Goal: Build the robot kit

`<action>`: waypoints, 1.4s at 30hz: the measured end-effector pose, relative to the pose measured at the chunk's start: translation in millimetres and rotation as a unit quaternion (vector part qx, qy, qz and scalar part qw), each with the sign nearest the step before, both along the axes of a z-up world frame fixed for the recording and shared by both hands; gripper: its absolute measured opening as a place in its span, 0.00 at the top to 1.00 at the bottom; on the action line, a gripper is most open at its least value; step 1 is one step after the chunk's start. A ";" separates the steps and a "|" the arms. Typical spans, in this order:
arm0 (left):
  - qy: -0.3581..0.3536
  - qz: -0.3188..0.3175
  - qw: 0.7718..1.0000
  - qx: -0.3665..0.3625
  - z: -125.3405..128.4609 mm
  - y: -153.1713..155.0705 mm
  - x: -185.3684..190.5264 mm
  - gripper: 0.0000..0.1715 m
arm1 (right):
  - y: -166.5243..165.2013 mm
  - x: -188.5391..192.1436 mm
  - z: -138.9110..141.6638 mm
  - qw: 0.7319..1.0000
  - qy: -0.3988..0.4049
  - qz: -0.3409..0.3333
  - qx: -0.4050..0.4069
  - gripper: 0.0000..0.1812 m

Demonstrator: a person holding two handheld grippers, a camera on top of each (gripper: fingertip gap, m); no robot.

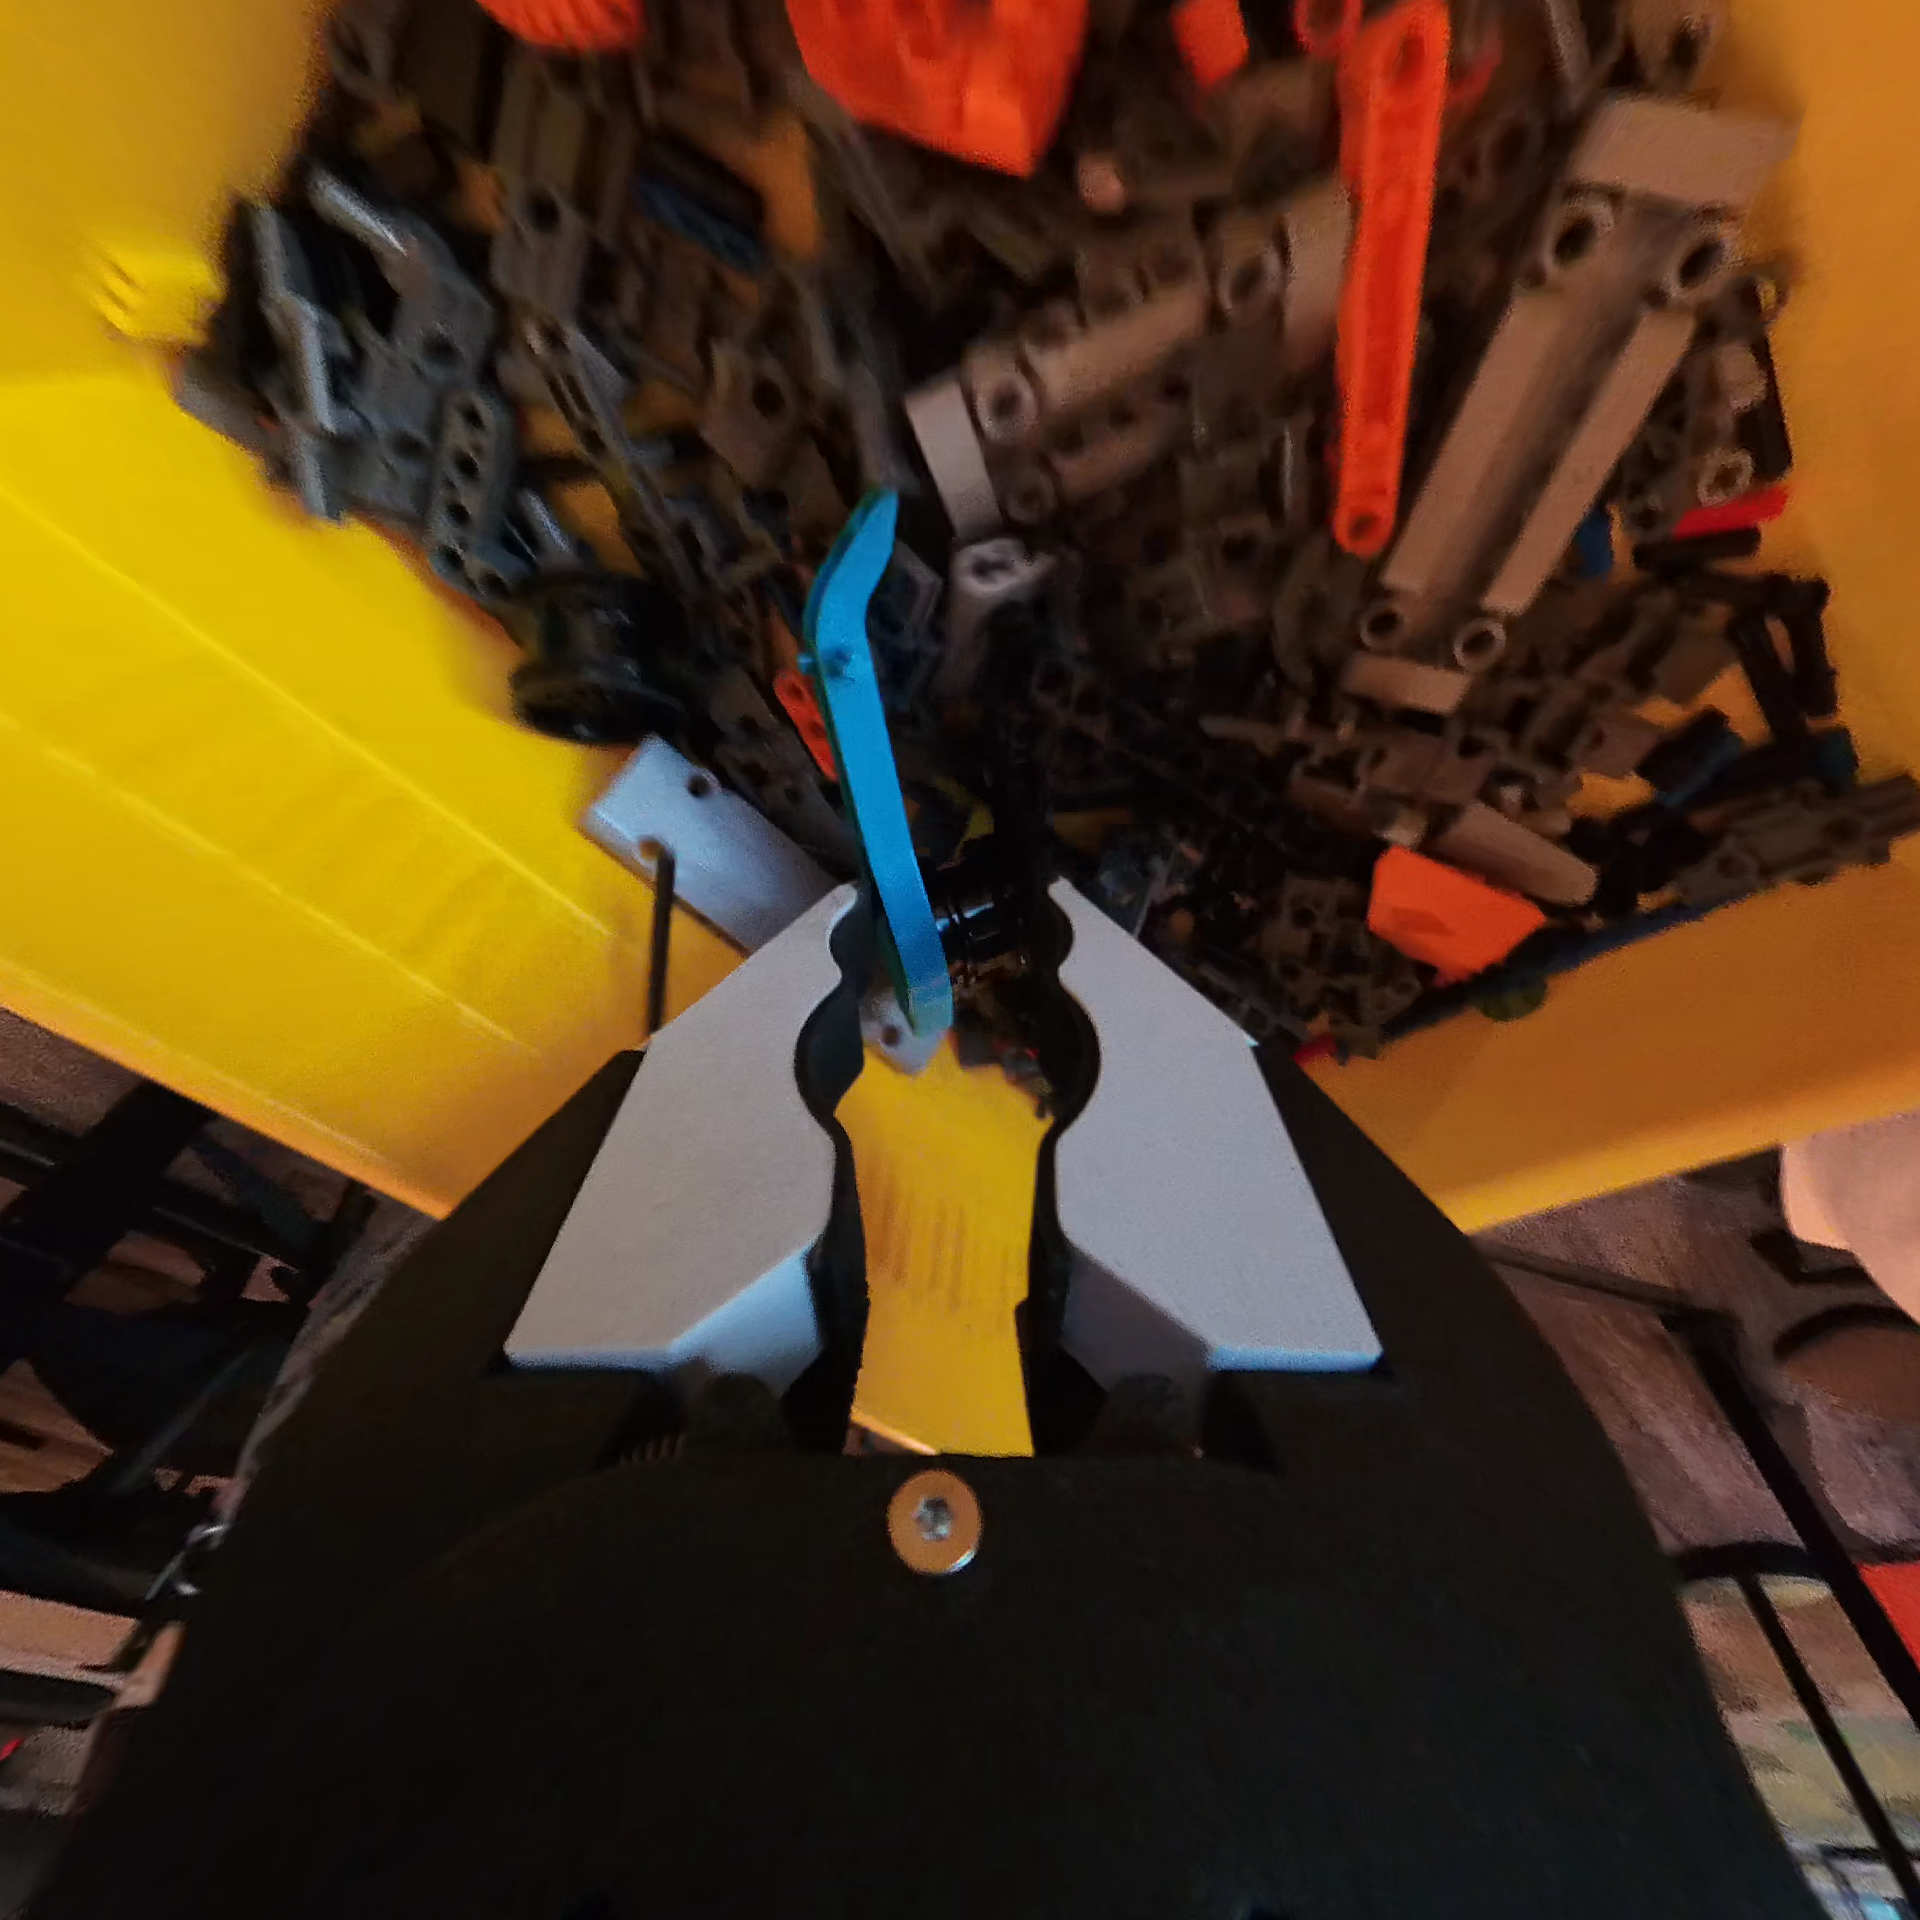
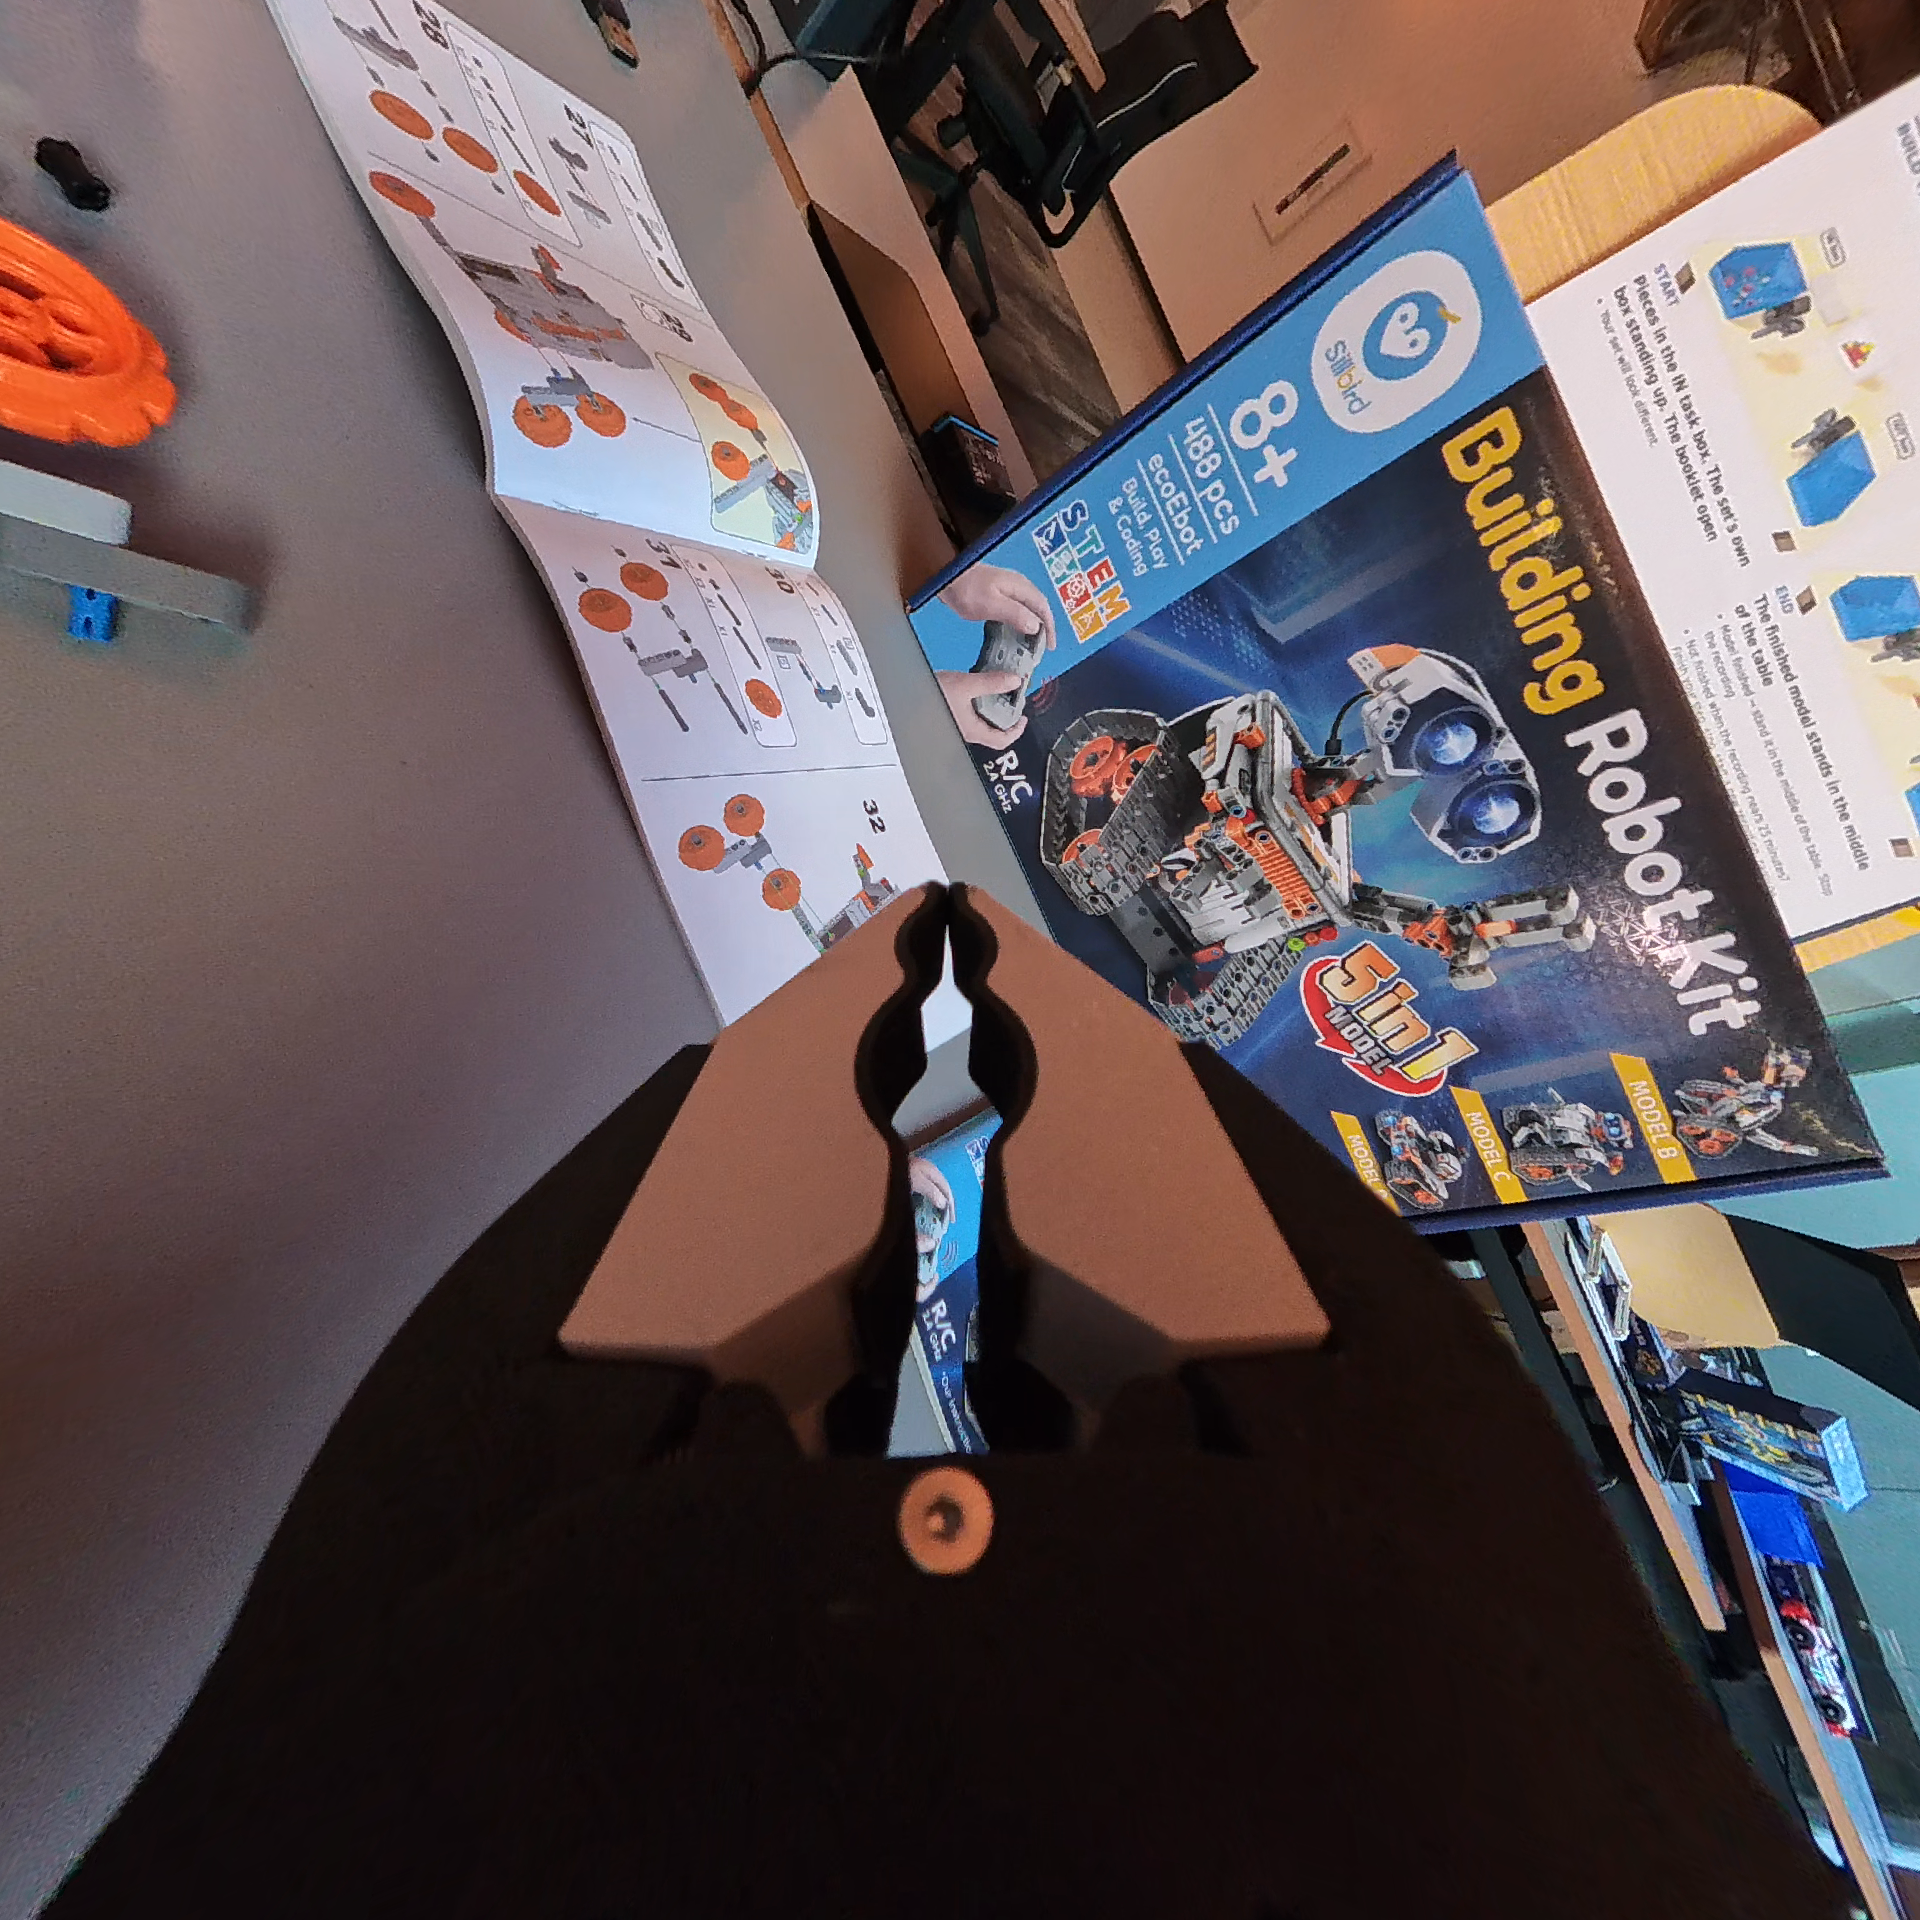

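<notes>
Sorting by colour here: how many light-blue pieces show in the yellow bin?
1: a flat strip at the pile's near edge, its lower end between the open left gripper's fingertips. Others may lie buried.

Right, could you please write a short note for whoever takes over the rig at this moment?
Left gripper: open, at the yellow bin, over its pile of grey and black pieces. A thin blue piece stands between the fingers, against one of them, not clamped.
Right gripper: shut, empty, above the grey table, pointing towards the open instruction booklet and the kit box standing beyond it.
An orange wheel and a grey beam are on the table, apart from both grippers.
</notes>
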State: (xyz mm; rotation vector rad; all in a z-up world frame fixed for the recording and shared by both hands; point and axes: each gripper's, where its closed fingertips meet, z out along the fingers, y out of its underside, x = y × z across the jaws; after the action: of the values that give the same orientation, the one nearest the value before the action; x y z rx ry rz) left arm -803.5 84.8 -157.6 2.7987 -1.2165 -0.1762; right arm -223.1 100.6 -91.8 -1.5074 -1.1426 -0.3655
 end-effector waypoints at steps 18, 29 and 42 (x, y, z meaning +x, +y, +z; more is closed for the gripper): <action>-0.199 0.087 0.967 0.132 29.9 72.4 44.8 0.50 | -1.1 -2.0 -5.4 1.000 -0.028 0.004 -0.002 1.00; -0.210 0.057 0.974 0.055 -23.7 74.8 71.1 0.92 | 2.4 12.7 -4.5 0.999 -0.027 -0.019 0.001 1.00; -0.299 0.108 0.945 -0.081 -0.6 -44.2 72.3 0.93 | 9.3 21.6 -18.3 0.998 -0.052 -0.038 -0.013 1.00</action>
State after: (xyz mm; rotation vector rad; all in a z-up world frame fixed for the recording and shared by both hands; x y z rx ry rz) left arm -731.2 40.6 -158.2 2.8901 -0.9247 0.8025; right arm -201.5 109.9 -110.2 -1.5736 -1.1772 -0.4885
